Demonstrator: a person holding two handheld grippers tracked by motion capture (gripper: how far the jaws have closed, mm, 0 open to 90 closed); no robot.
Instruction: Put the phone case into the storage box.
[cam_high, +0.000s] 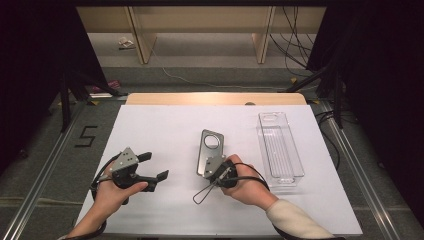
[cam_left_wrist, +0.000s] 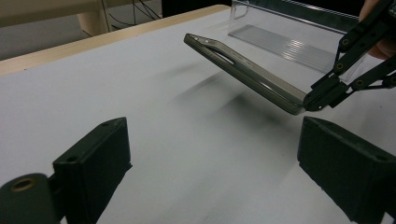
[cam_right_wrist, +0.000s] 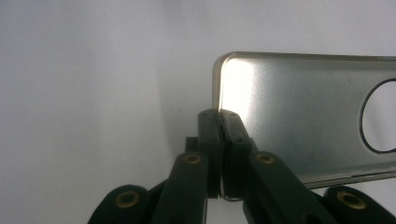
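Metal plate (cam_high: 210, 150) in right claw (cam_high: 216, 167) (lifted)

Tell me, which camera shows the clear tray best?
The high view: the whole clear tray lies on the white table, right of the metal plate. The left gripper view catches part of it at the top.

One fixed camera overhead, and one riding on each gripper.

The high view looks forward and down from the person's side, taking in the whole white table (cam_high: 165, 135) from some distance, with floor and shelving beyond the far edge. The left gripper view sits low, near the tabletop, and faces right and far across it. The right gripper view looks from very close along its own jaws. All three share the metal plate (cam_high: 210, 150) (cam_left_wrist: 247, 74) (cam_right_wrist: 299, 116); the first two also share the clear tray (cam_high: 280, 147) (cam_left_wrist: 299, 37).
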